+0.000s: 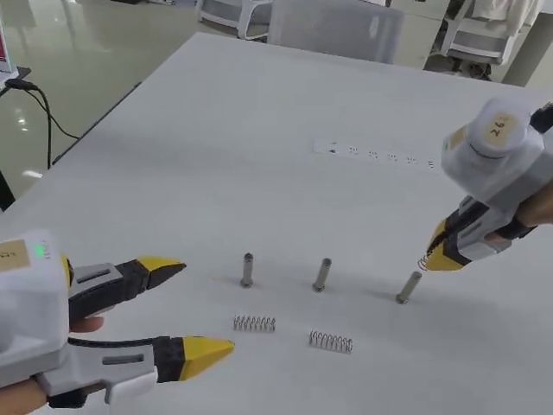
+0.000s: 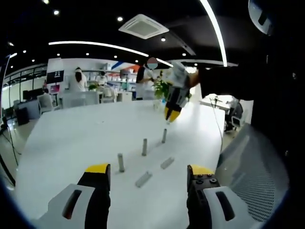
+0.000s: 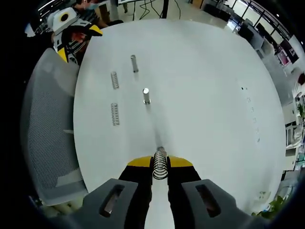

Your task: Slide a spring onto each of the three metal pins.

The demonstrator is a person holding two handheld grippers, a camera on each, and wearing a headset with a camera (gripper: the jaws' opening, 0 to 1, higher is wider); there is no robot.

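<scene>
Three metal pins stand upright in a row on the white table: left pin (image 1: pixel 247 270), middle pin (image 1: pixel 321 274), right pin (image 1: pixel 409 286). My right gripper (image 1: pixel 436 256) is shut on a spring (image 1: pixel 424 261) (image 3: pixel 160 166), held tilted just above and to the right of the right pin, whose top (image 3: pixel 160 150) shows under the spring's far end. Two loose springs (image 1: pixel 254 323) (image 1: pixel 331 341) lie in front of the pins. My left gripper (image 1: pixel 194 307) (image 2: pixel 148 170) hovers open and empty left of the pins (image 2: pixel 144 147), near the front edge.
A white power strip (image 1: pixel 376 156) lies flat farther back on the table (image 1: pixel 216 156). Grey mesh chairs (image 1: pixel 333 26) stand beyond the far edge. The table's left edge runs diagonally, with a black cable (image 1: pixel 39 104) on the floor beside it.
</scene>
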